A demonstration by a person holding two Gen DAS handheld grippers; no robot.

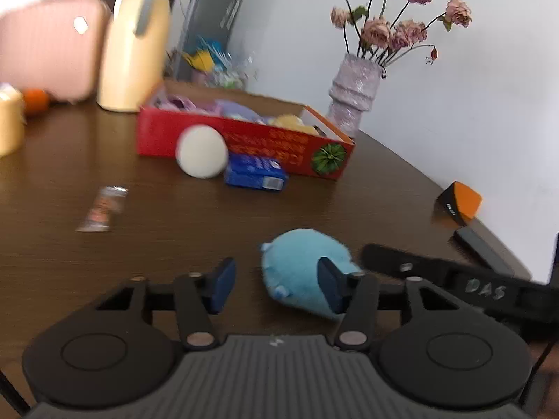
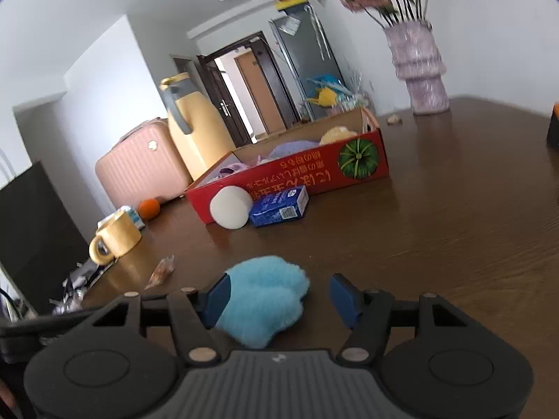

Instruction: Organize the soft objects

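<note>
Both tongs, left (image 1: 276, 288) and right (image 2: 284, 296), hang spread over my dark wood-grain desk (image 2: 436, 230), flanking a fluffy blue plush toy (image 2: 265, 296) without pinching it. Beyond lie a smooth white ball (image 1: 202, 151) and a glossy blue carton (image 1: 255, 171) against the red cardboard box (image 1: 241, 139) of soft things.
</note>
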